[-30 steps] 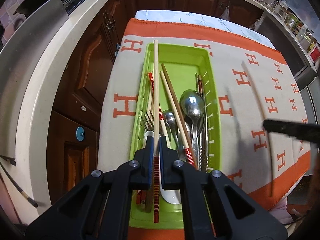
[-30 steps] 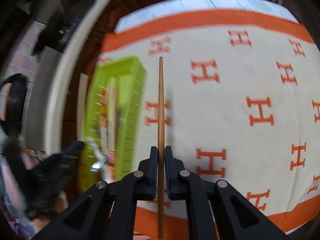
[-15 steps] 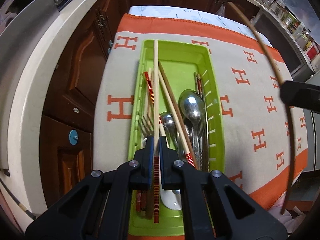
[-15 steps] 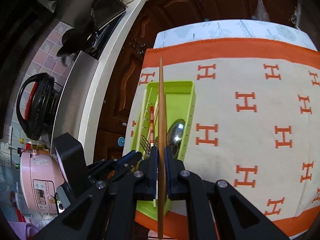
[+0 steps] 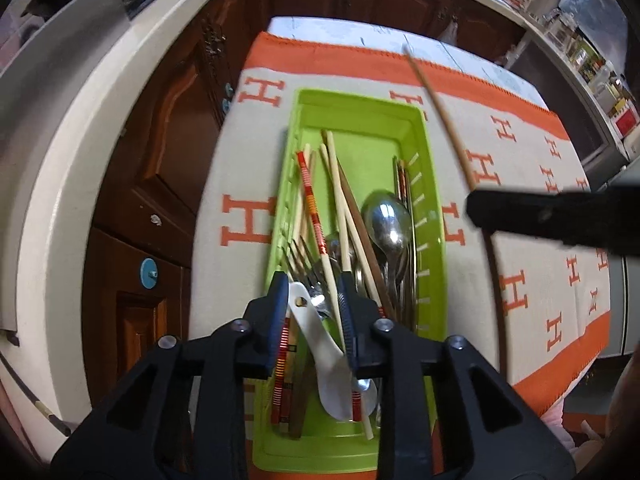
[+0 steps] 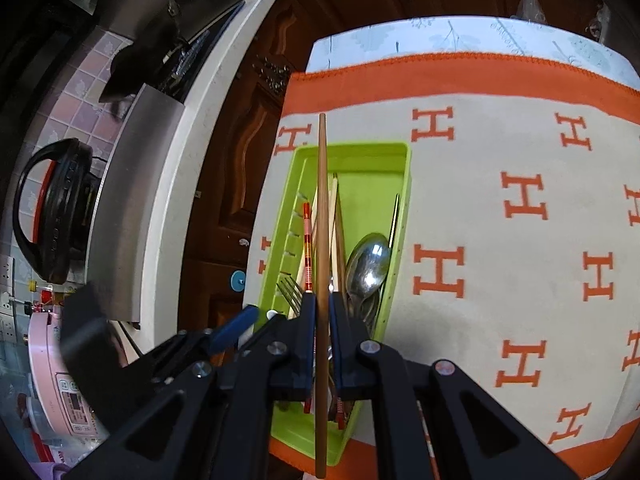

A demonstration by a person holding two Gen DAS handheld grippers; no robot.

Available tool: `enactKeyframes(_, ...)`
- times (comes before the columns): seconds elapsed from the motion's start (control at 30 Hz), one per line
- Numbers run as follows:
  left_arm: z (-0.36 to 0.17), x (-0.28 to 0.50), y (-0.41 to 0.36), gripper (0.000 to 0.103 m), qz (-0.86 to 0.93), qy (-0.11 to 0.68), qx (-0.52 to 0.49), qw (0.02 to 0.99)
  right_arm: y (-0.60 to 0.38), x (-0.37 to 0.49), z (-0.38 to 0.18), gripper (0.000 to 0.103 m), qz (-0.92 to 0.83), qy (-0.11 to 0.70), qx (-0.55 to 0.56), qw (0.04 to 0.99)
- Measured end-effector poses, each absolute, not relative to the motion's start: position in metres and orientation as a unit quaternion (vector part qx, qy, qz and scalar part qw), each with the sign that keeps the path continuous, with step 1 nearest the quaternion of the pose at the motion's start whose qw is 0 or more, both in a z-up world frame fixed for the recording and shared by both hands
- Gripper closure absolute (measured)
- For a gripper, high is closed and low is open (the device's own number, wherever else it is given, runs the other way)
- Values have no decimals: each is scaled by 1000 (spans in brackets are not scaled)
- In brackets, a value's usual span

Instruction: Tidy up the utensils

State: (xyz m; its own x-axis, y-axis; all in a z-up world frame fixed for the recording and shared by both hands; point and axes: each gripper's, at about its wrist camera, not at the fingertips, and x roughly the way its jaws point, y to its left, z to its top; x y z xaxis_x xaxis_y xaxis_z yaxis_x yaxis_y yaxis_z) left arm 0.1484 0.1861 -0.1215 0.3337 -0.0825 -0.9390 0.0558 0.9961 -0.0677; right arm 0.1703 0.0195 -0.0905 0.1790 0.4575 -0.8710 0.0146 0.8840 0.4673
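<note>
A green tray (image 5: 360, 98) lies on the cloth and holds several chopsticks, a metal spoon (image 5: 386, 220), a fork (image 5: 300, 256) and a white spoon (image 5: 320, 344). My left gripper (image 5: 313, 292) hangs open just over the tray's near end, gripping nothing; a pale chopstick (image 5: 334, 216) lies in the tray below it. My right gripper (image 6: 321, 300) is shut on a brown chopstick (image 6: 322, 200), held lengthwise above the tray (image 6: 352, 148). In the left wrist view the right gripper's dark body (image 5: 560, 220) and the brown chopstick (image 5: 440, 120) cross the right side.
A cream cloth with orange H marks (image 6: 520, 280) covers the table. A white counter edge (image 5: 80, 160) and dark wooden cabinet doors (image 5: 168, 140) run along the left. A black pot (image 6: 48, 208) and a pink cooker (image 6: 52, 380) stand far left.
My left gripper has opened and let its pale, red-striped chopstick drop into the tray. The right gripper has swung left with the brown chopstick to over the tray.
</note>
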Motion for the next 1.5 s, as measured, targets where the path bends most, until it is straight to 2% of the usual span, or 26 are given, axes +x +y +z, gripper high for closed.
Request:
enactKeyframes(0.27, -112, 143, 192, 78, -24, 567, -10, 823, 36, 164, -119, 96, 148, 656, 165, 722)
enactKeyframes(0.33, -111, 141, 191, 70, -18, 568, -5, 823, 35, 160, -124, 95, 150, 663, 167, 714)
enactKeyframes(0.4, -111, 140, 191, 56, -14, 568, -3, 823, 33, 157, -124, 95, 152, 664, 168, 712)
enactKeyframes(0.43, -110, 139, 190, 54, -14, 567, -3, 823, 31, 155, -123, 95, 151, 662, 167, 715)
enactKeyframes(0.53, -111, 138, 189, 54, -15, 569, -2, 823, 26, 150, -119, 94, 148, 656, 160, 723)
enactKeyframes(0.63, -111, 135, 187, 53, -16, 570, 0, 822, 18, 144, -115, 86, 144, 648, 155, 731)
enactKeyframes(0.73, -110, 132, 185, 53, -17, 569, -4, 822, 13, 140, -112, 85, 139, 640, 142, 742)
enactKeyframes(0.9, -106, 126, 183, 30, -21, 567, -19, 823, 4, 129, -108, 85, 132, 626, 116, 760)
enactKeyframes(1.5, -98, 90, 118, 27, -5, 553, -2, 833, -74, 72, -111, 84, 60, 574, 53, 815)
